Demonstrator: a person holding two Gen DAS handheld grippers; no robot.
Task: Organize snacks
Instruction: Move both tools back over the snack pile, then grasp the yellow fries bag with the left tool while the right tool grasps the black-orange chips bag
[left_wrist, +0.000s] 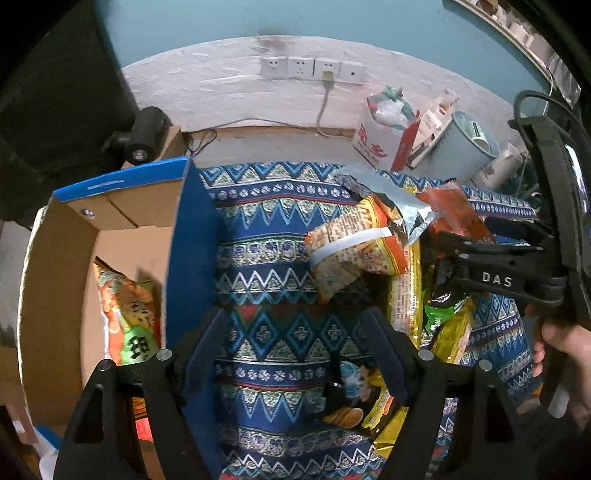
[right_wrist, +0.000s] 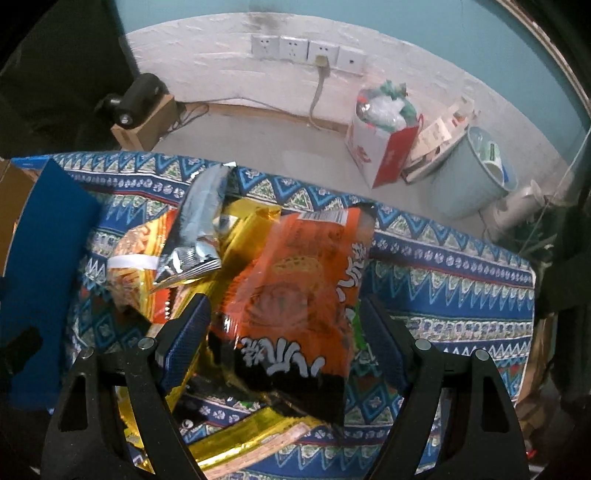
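Snack sort under way: the right gripper (right_wrist: 284, 325) hangs over the pile w/ jaws spread either side of an orange-and-black snack bag (right_wrist: 295, 295), not yet closed on it, apparently lining up a pick. The bag lies atop a heap of gold, silver and orange packets (left_wrist: 373, 240) on the patterned desk cloth (left_wrist: 273, 236). The left gripper (left_wrist: 295, 347), jaws released and holding nothing, waits over bare cloth beside the cardboard box (left_wrist: 55, 258), where one orange-green packet (left_wrist: 129, 314) already sits, so the box looks to be the drop point.
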